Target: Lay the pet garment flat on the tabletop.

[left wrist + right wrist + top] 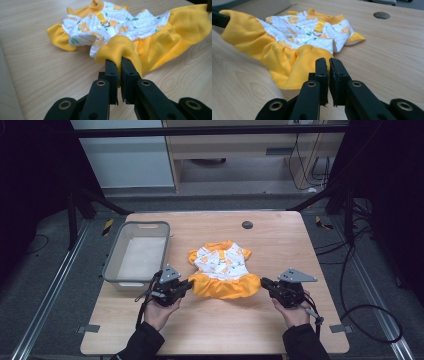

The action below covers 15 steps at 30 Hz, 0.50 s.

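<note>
A small dress (222,265) with a white flowered quilted top and a yellow frilled skirt lies in the middle of the wooden table (225,325), skirt toward me. My left gripper (189,284) is shut on the skirt's left corner; in the left gripper view the yellow cloth (117,47) bunches between its jaws at the left gripper's tips (119,62). My right gripper (262,282) pinches the skirt's right corner, and the hem (294,65) runs into the tips of the right gripper (329,62). The skirt hangs stretched between them, slightly off the table, while the top (299,30) rests on the wood.
A grey plastic bin (112,265) stands at the table's left, just beyond my left gripper. A round cable hole (247,225) is in the table behind the dress. Bare wood stretches in front of the dress and to its right.
</note>
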Each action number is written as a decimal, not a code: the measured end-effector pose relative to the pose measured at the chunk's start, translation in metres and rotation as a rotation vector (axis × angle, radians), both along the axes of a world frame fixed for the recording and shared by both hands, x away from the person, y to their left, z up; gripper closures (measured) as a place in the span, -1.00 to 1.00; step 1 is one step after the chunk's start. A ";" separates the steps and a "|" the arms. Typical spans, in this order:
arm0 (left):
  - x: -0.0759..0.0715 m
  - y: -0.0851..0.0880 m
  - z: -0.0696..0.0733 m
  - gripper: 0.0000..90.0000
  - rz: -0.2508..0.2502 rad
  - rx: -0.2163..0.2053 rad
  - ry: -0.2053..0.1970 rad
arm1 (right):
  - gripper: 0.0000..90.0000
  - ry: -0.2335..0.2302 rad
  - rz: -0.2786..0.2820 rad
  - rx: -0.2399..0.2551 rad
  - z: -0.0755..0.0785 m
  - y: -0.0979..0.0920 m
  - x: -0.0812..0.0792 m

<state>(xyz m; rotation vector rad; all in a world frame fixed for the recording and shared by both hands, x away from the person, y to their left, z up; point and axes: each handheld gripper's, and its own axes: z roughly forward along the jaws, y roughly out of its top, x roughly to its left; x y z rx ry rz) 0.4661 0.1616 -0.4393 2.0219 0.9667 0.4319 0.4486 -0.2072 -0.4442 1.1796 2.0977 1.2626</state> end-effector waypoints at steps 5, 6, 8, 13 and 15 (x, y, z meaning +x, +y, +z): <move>0.006 0.002 -0.009 0.81 0.035 0.038 0.027 | 0.86 0.023 -0.032 -0.022 -0.008 -0.001 0.006; 0.008 0.002 -0.012 0.77 0.039 0.054 0.039 | 0.86 0.026 -0.038 -0.030 -0.010 -0.001 0.006; 0.009 0.002 -0.014 0.67 0.054 0.071 0.038 | 0.85 0.036 -0.038 -0.040 -0.012 -0.002 0.008; 0.007 0.007 -0.007 0.41 0.078 0.040 -0.003 | 0.75 0.022 -0.051 -0.053 -0.013 -0.004 0.008; 0.006 0.010 -0.003 0.36 0.086 0.038 -0.019 | 0.75 0.014 -0.054 -0.046 -0.011 -0.005 0.007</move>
